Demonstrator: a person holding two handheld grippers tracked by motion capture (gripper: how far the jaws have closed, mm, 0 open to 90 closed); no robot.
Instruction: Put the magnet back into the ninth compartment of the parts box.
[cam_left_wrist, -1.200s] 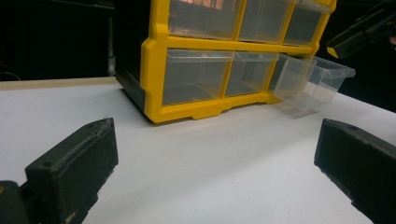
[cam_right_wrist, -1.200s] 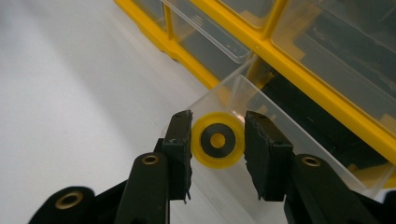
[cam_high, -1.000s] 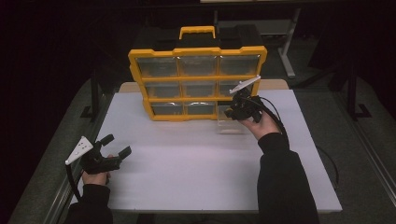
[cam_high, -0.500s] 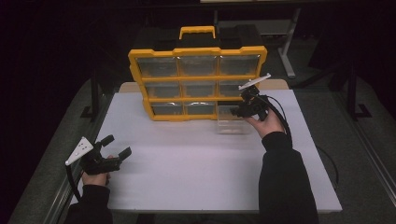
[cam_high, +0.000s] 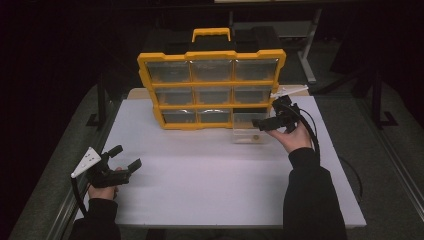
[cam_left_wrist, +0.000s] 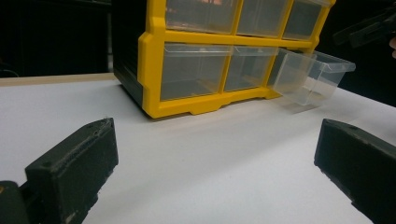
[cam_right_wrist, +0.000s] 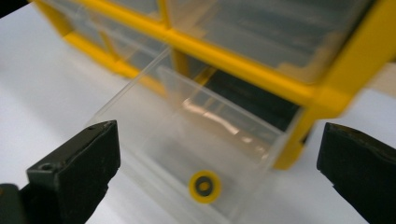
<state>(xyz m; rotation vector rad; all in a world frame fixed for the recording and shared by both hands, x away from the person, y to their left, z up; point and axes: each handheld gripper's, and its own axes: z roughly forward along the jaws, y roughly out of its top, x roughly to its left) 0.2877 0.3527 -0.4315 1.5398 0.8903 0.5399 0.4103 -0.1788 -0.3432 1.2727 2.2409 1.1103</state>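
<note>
Drawn back slightly from the drawer, the right gripper is held just beside it, fingers wide. A yellow ring lies inside the drawer, pulled from the organizer. The left gripper is held wide over the bench.

This looks like a workshop or lab: a yellow parts box with small clear drawers stands on a plain white counter in a dark room.
</note>
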